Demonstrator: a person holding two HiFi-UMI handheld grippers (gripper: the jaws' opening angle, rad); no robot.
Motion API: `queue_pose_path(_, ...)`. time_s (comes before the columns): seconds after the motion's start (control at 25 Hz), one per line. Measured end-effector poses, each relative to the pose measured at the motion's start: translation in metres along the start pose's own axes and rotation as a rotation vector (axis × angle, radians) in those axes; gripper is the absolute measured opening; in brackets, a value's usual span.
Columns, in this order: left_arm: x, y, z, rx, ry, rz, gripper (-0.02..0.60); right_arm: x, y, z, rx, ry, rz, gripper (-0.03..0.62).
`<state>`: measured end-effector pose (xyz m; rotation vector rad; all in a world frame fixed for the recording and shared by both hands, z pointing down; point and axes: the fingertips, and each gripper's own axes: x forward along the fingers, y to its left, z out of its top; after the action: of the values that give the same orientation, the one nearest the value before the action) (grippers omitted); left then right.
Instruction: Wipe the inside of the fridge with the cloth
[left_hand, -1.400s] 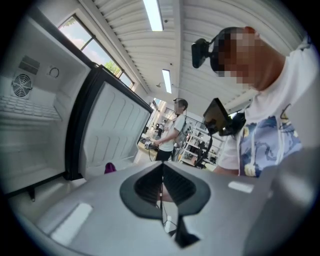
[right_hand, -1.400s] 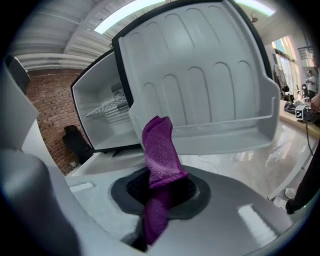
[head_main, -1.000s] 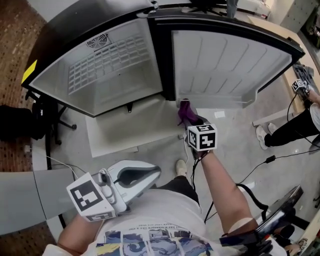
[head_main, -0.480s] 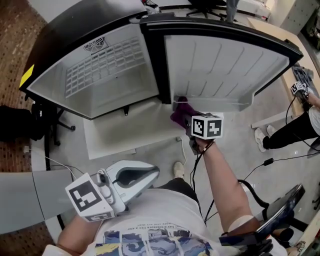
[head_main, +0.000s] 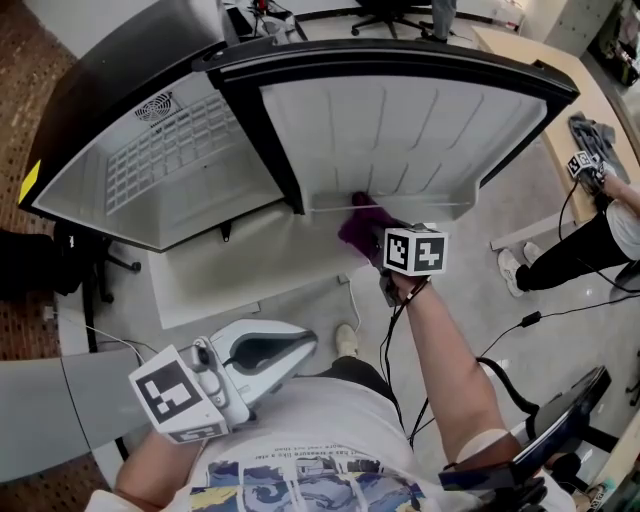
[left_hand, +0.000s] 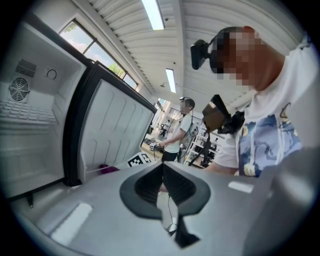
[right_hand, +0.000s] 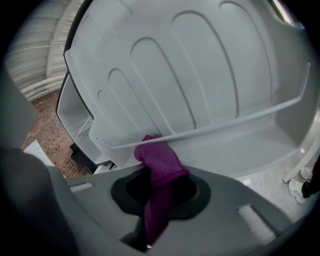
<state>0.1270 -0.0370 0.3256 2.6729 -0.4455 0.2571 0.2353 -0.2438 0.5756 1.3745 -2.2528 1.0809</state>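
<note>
Right gripper (head_main: 378, 243): jaws clamped on purple cloth (head_main: 358, 225), centre of head view. Marker cube (head_main: 415, 250) just behind the jaws, forearm running down to lower right of frame.

Cloth bunched at the front end and touching the white inner liner of the open fridge door (head_main: 420, 120), low on the door's left part. In right gripper view: tail of cloth held between the jaws at bottom centre, bunch rising to mid-frame, top edge touching the thin door rail (right_hand: 215, 125). Ribbed liner above the rail, door shelf trough below it.

Left gripper (head_main: 300, 345): lower left of head view, close to the torso, well apart from the fridge. Jaws together at the tips, nothing between them, per left gripper view.

Fridge cabinet (head_main: 120, 215): upper left of head view, open. Wire shelf (head_main: 160, 150) inside, round fan vent (head_main: 153, 106) above it.

Second person (head_main: 600, 235) at right edge of head view, well apart from the door. Brick-pattern floor (head_main: 30, 60) at far left.
</note>
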Motion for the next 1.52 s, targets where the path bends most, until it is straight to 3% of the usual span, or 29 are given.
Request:
queue_pose_path(1.04,0.078,-0.018,0.007,0.008,0.043,-0.078,0.008,-0.098,-0.149,0.008,0.104,-0.103,-0.232,0.052)
queue_pose_path(1.36,0.065,-0.016,0.002,0.018,0.045,-0.028,0.008,-0.130,-0.164,-0.008,0.000,-0.085,-0.315,0.052)
queue_pose_path(1.52,0.042,-0.010,0.000,0.039,0.028,0.025,0.008,-0.154,-0.148,-0.005,-0.099,-0.100,-0.360,0.052)
